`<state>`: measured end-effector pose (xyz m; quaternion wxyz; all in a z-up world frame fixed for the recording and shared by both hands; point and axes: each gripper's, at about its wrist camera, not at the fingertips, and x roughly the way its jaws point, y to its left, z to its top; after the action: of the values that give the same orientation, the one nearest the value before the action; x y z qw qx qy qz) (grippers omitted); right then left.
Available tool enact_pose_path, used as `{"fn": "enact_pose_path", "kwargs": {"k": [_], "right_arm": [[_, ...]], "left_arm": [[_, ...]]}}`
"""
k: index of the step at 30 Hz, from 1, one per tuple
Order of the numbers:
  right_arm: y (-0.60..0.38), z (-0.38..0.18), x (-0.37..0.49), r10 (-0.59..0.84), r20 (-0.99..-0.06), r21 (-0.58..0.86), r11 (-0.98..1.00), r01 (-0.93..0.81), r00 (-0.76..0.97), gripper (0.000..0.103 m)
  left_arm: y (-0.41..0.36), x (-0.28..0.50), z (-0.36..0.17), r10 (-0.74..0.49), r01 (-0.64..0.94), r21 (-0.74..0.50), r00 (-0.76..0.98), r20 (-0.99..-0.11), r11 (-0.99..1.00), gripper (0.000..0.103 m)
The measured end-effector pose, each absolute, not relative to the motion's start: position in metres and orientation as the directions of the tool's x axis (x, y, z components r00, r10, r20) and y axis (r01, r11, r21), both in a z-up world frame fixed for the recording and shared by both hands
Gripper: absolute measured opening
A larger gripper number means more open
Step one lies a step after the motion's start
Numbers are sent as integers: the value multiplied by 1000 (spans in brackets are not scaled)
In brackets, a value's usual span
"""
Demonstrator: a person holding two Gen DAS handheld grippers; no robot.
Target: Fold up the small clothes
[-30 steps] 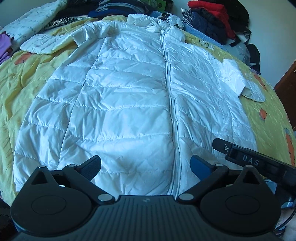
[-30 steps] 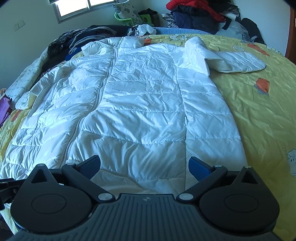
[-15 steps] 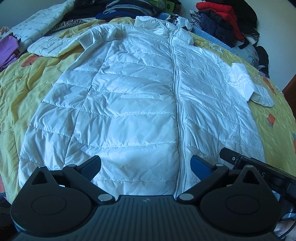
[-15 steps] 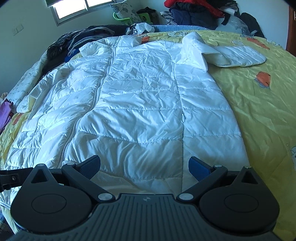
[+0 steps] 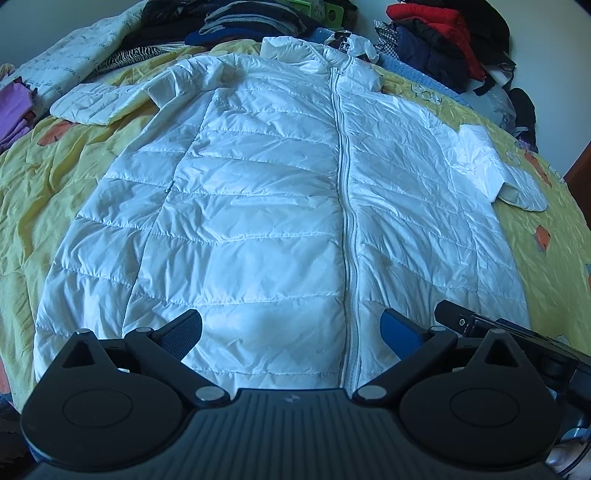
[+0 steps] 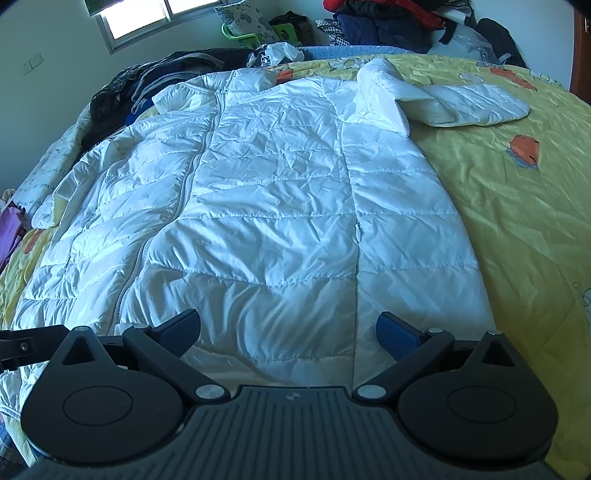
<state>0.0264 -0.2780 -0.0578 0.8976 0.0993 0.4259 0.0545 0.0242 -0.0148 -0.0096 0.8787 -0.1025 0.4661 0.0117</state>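
A white quilted puffer jacket (image 5: pixel 258 206) lies flat and zipped on the yellow bedspread (image 5: pixel 40 192), collar at the far end, hem nearest me. Its left sleeve (image 5: pixel 99 101) spreads out to the left. Its right sleeve (image 6: pixel 461 103) lies bent out to the right. My left gripper (image 5: pixel 291 330) is open and empty, just above the hem left of the zipper (image 5: pixel 347 206). My right gripper (image 6: pixel 288 328) is open and empty above the hem's right half; the jacket (image 6: pixel 280 206) fills that view. The right gripper's body shows in the left wrist view (image 5: pixel 517 339).
Piles of dark and red clothes (image 5: pixel 439 40) sit at the head of the bed. Purple cloth (image 5: pixel 14 110) lies at the left edge. A window (image 6: pixel 147 14) is on the far wall. A wooden door edge (image 6: pixel 581 51) stands at the right.
Both grippers have risen and tilted a little, so the jacket sits lower and more of its collar end shows. Both stay open. The jacket has not moved.
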Motion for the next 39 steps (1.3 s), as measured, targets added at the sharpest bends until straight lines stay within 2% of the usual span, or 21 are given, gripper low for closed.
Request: {"fn": "enact_pose_path", "kwargs": {"k": [39], "right_arm": [[-251,-60,47,116,-794,95,993,-68,597,103]], "left_arm": [[19,47,-23,-128,-146,-257,579,-805,955,103]]}}
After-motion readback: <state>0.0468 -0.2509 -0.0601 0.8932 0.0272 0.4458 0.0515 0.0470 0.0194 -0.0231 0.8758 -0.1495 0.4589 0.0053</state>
